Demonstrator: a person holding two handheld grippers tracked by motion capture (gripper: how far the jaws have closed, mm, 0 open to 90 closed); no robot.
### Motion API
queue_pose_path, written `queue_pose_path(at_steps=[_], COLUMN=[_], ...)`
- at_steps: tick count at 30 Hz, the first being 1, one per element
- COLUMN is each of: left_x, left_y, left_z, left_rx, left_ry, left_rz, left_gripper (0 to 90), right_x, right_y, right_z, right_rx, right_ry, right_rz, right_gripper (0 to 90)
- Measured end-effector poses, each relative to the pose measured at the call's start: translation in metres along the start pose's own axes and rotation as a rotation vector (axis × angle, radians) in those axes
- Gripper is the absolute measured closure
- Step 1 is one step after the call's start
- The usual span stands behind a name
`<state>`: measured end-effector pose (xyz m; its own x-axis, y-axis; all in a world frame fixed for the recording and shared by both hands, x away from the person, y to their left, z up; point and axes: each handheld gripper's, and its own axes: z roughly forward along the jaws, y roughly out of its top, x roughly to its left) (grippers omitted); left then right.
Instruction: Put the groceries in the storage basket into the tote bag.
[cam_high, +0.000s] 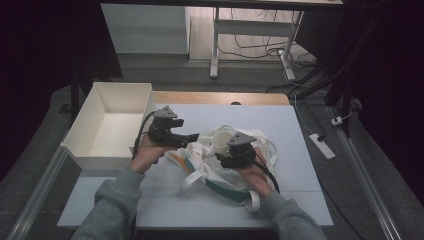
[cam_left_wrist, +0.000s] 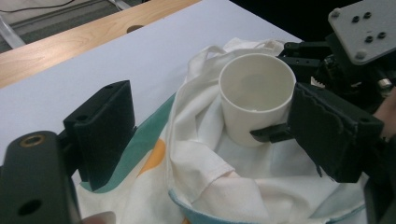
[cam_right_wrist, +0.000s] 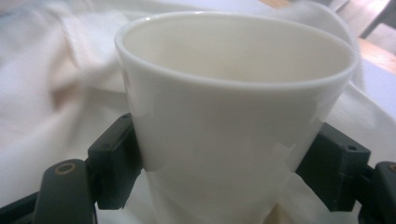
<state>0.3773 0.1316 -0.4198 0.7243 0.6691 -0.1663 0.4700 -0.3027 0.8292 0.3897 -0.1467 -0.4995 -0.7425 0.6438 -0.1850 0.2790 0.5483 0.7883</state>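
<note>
A white handleless cup (cam_high: 221, 141) stands upright among the folds of a white cloth bag (cam_high: 210, 176) with teal and orange patches, in the middle of the table. My right gripper (cam_high: 223, 151) is shut on the cup. In the right gripper view both pads (cam_right_wrist: 114, 161) press the sides of the cup (cam_right_wrist: 224, 116). My left gripper (cam_high: 192, 137) hovers at the bag's left edge. In the left gripper view its jaws stand wide apart over the bag (cam_left_wrist: 201, 158), which lies loose between them, with the cup (cam_left_wrist: 254, 100) just beyond and my right gripper (cam_left_wrist: 345, 56) behind it.
An empty white bin (cam_high: 80, 150) stands at the table's left edge, close to my left hand. A pale sheet (cam_high: 260, 117) covers the wooden table. A power strip (cam_high: 321, 146) and cables lie on the floor to the right.
</note>
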Motion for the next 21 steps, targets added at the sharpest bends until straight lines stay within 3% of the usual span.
queue_pose_path(at_steps=[3,8,13,21], left_x=[0.0009,0.0008,0.0023,0.0029], left_y=[-0.0005,-0.0010,-0.0025,-0.0037], left_z=[-0.0005,-0.0022,-0.0033,-0.0025], left_rx=[0.000,-0.002,0.001,0.007], left_ry=[0.002,0.005,0.007,0.008], left_rz=[-0.002,-0.001,0.000,0.000], left_gripper=[15.7,15.8,15.8,15.8], right_x=[-0.0043,-0.0043,-0.0075,-0.0075], right_y=[-0.0015,-0.0027,-0.0065,-0.0105], right_z=[-0.0004,-0.0018,-0.0053,-0.0076], right_rx=[0.000,0.004,0.015,0.018], right_ry=[0.005,0.002,-0.001,-0.006], right_rz=[0.023,0.017,0.053,0.057], right_gripper=[22.0,22.0,22.1,22.0])
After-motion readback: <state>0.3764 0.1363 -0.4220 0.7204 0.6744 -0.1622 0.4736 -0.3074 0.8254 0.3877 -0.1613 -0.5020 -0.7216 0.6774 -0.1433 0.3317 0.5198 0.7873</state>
